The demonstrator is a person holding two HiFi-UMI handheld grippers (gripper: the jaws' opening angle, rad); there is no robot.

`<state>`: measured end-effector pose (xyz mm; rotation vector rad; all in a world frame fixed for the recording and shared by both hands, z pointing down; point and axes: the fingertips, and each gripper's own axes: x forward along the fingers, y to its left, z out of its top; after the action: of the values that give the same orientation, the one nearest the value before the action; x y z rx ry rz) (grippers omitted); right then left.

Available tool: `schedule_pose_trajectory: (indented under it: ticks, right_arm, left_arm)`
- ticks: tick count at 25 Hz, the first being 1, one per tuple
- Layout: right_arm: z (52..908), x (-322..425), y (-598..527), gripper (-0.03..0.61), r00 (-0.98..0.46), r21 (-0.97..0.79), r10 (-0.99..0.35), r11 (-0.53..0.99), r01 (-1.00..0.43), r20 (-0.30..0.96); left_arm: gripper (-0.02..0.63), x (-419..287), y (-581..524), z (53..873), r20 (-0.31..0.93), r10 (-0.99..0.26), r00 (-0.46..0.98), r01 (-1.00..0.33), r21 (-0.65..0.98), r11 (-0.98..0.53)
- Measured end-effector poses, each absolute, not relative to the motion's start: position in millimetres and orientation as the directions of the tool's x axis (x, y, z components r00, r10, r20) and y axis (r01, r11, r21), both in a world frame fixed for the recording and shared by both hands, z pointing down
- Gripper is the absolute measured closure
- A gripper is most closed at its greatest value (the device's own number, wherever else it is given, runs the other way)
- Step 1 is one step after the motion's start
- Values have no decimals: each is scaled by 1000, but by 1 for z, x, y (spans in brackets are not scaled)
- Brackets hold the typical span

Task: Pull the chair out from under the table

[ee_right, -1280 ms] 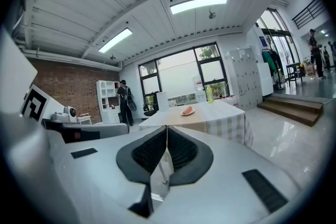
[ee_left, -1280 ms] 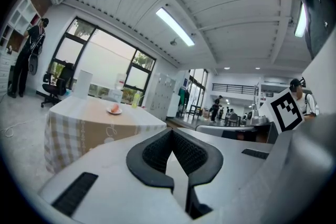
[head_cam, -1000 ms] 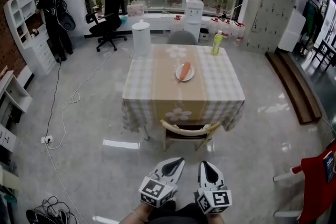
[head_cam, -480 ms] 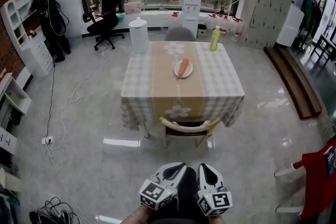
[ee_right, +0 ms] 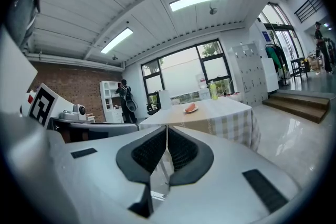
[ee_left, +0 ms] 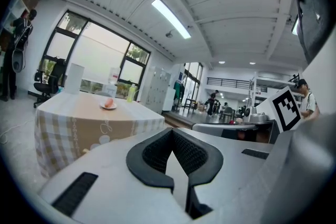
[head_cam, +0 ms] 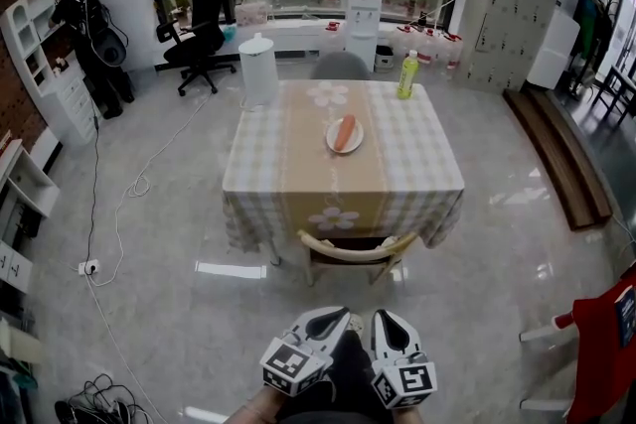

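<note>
Wooden chair (head_cam: 355, 251) stands tucked under the near edge of the cloth-covered bench (head_cam: 268, 176), untouched. Left tongs (head_cam: 328, 317) and right tongs (head_cam: 389, 321) are clenched, empty and well short of it. Judged an approach stage: next, close in, part the jaws and grip the backrest.

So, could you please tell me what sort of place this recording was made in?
Probably an office or lab room staged as a dining corner: a cloth-covered table stands mid-floor, with an office chair, a water dispenser and grey lockers along the walls.
</note>
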<state>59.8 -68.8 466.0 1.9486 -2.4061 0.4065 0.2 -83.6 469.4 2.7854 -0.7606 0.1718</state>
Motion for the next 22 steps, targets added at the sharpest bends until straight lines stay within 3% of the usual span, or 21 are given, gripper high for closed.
schedule_pose_trajectory:
  ticks: [22]
  right_arm:
    - [451, 104, -232, 566, -436, -176, -889, 411, -894, 138]
  left_arm:
    - [604, 50, -226, 458, 148, -524, 839, -543, 169, -822]
